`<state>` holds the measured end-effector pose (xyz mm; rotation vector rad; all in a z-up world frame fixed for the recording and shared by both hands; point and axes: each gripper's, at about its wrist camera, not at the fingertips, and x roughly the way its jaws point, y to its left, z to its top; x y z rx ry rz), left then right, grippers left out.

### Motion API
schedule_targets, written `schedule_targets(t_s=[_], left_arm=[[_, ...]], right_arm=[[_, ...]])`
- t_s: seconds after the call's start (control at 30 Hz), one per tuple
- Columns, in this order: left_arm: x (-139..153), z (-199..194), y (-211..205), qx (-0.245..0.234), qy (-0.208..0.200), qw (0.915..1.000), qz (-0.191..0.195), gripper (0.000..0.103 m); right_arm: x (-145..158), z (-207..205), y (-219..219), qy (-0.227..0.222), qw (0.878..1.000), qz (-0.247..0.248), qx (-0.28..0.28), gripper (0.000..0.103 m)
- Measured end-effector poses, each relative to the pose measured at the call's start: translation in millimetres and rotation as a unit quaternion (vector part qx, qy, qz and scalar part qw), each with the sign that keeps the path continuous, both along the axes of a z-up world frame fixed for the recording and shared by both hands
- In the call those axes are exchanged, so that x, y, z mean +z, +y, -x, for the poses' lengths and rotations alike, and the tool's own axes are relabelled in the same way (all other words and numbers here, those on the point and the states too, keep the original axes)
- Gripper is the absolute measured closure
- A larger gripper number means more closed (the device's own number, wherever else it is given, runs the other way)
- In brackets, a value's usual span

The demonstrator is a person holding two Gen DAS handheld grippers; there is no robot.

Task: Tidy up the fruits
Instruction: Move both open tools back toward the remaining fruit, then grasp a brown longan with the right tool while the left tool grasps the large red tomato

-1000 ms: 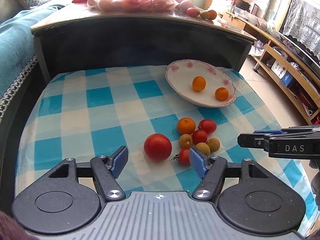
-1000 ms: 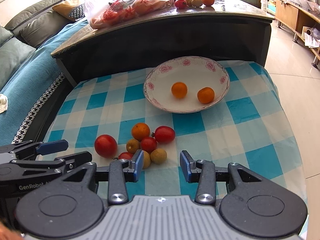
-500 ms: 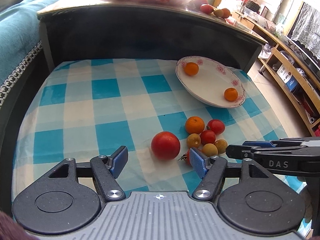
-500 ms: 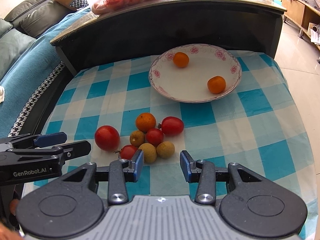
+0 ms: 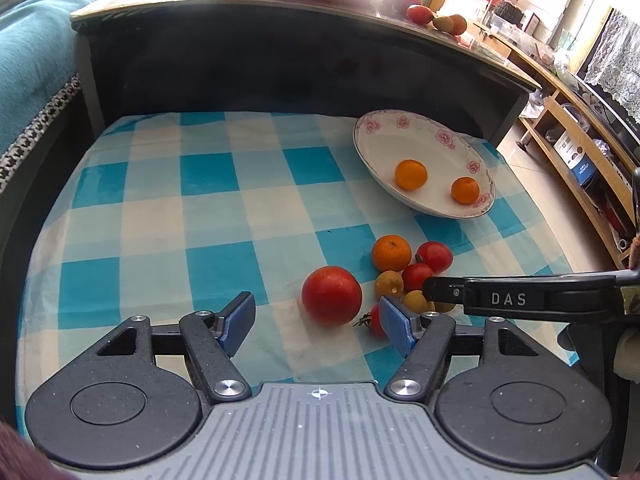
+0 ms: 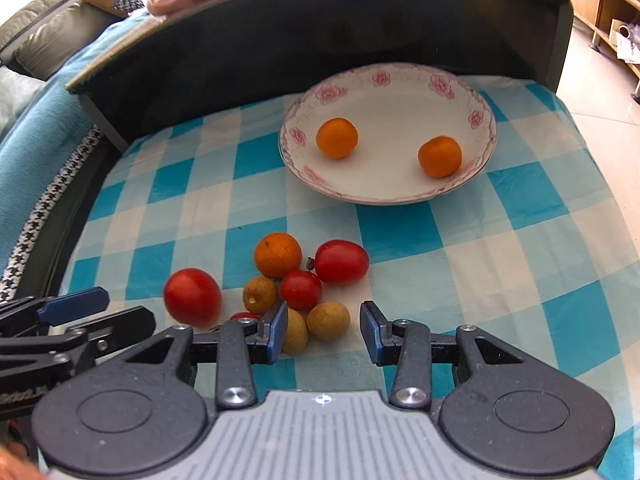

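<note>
Nine fruits on cloth and plate: seven lie clustered on the checked cloth [image 6: 460, 248], two sit in the plate [image 6: 384, 196].
Cluster, largest: a big red tomato [image 6: 192, 297] at the left edge of the group, slightly apart from the rest.
Cluster, middle: an orange [image 6: 277, 255] at the far side, an oblong red tomato [image 6: 341, 261] to its right, a round small tomato [image 6: 300, 290] touching both.
Cluster, near side: three tan longans, one [image 6: 259, 294] left of the small tomato, two more [image 6: 329, 321] side by side close to the camera; a cherry tomato [image 5: 375, 319] with a green stem is mostly hidden behind a finger.
Plate: white with pink flowers on the rim, beyond the cluster and well apart from it; two oranges [image 6: 337, 138] inside, not touching one another.
Right gripper [image 6: 323, 331]: jaws apart with a modest gap and nothing pinched; the nearest longans lie just beyond the left blue pad and in the gap's far end, not pressed.
Left gripper [image 5: 316, 322]: jaws spread wide, empty; the big tomato lies just ahead between the two blue pads, untouched.
Surroundings: a dark raised tabletop [image 5: 280, 12] behind the cloth carries bagged and loose fruit; a teal sofa [image 5: 32, 40] stands to the left.
</note>
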<state>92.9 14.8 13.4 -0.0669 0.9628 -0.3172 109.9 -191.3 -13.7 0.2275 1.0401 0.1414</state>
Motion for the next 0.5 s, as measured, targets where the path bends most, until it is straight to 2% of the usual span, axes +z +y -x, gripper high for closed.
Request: schedule_targets(t_s=[0.3,0.4,0.5], left_arm=[[-3,-5,1,0.007,0.006,1.0000,0.004,0.028],[-6,-5,-3,0.001,0.007,1.0000,-0.003,0.028],[-9,-9,-7,-0.002,0.009,0.9999,-0.012,0.028]], right_arm=[[-10,-7,-20,0.029,0.998,-0.040,-0.034,0.061],[-11,-6,-18,0.030,0.998,-0.036,-0.030,0.061],[-10,-7,-7,0.024,1.000,-0.009,-0.015,0.061]])
